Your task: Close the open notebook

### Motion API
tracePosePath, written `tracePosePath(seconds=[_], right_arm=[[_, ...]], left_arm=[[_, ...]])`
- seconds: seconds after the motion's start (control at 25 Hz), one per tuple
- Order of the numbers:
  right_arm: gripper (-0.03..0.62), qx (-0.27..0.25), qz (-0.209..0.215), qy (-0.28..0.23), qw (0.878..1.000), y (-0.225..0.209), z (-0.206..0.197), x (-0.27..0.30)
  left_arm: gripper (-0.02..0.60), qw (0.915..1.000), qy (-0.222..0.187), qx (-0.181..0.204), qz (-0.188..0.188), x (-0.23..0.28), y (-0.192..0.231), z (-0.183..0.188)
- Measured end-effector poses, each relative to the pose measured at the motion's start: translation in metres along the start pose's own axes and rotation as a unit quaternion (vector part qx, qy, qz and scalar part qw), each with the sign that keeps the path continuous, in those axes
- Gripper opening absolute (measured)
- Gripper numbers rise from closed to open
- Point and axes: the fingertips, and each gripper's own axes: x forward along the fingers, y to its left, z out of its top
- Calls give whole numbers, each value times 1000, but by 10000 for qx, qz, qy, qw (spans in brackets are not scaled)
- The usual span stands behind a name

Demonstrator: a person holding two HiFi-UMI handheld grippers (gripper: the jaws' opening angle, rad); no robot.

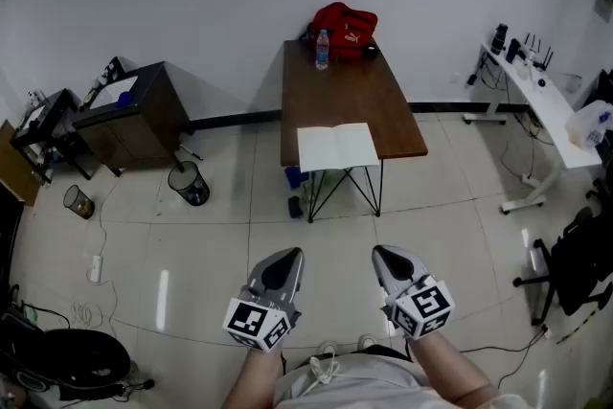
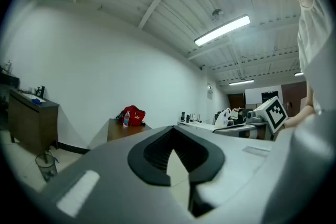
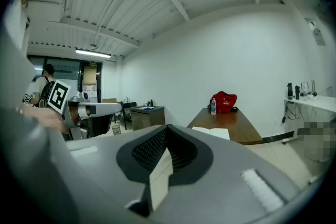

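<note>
Head view: one open notebook (image 1: 336,147) at the near edge of the surface (image 1: 354,96); one bottle (image 1: 323,50) and one red bag (image 1: 344,29) at its far end, print illegible. Left tool (image 1: 287,255) and right tool (image 1: 383,253), both closed, empty.

A red bag (image 1: 343,22) sits at the far end of the brown counter (image 1: 350,96), against the wall, with a water bottle (image 1: 323,50) upright just beside it. To the left stands a dark cabinet (image 1: 129,115), a black wire bin (image 1: 189,184) near it; a white desk (image 1: 546,115) stands to the right.
</note>
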Motion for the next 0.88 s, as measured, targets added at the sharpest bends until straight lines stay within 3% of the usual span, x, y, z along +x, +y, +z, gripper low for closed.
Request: tracePosePath(seconds=[0.24, 0.48, 0.88], right_arm=[[6, 50, 12, 91, 9999, 13, -12, 9], [6, 113, -27, 187, 9998, -10, -19, 31], [6, 76, -218, -5, 9997, -127, 1, 101]], left_arm=[[6, 9999, 79, -92, 62, -11, 15, -11], [6, 9995, 264, -178, 46, 8, 28, -30], [6, 9981, 359, -270, 418, 116, 79, -36]])
